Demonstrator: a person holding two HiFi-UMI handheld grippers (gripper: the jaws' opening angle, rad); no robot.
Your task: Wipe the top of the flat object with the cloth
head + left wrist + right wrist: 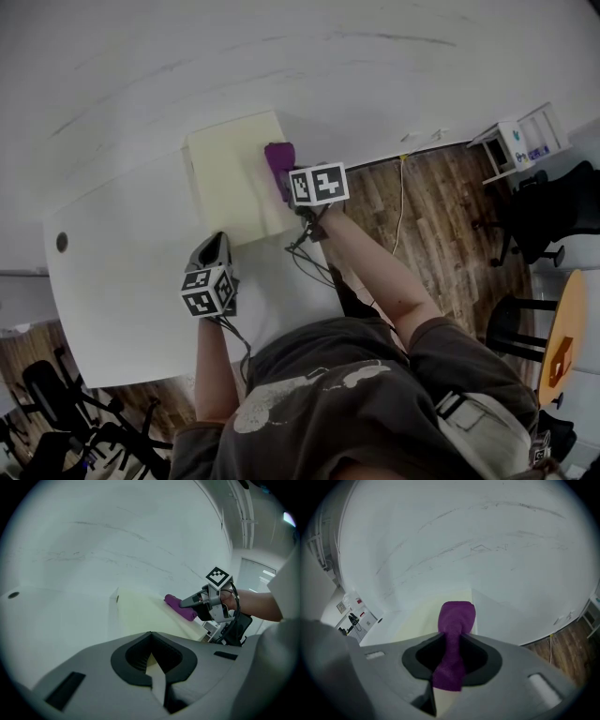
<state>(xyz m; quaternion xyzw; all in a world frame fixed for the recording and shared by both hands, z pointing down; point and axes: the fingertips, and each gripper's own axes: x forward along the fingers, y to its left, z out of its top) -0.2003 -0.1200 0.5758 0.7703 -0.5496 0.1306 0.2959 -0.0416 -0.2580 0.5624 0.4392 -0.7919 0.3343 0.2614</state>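
Flat object, pale and likely stiff, is being rested on the white table. Soft, light-looking purple cloth is being pinched by its near end in the right gripper at the object's far right edge; the left gripper is being held closed, empty.

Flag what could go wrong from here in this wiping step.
1. The right claw grips the purple cloth as a bunched roll, so only a narrow strip may touch the flat object; patches could be missed.
2. The left claw is shut and empty over the table, apparently not bracing the flat object; a firm stroke might slide it.
3. The cloth sits at the object's edge nearest the table's edge and may slip off.
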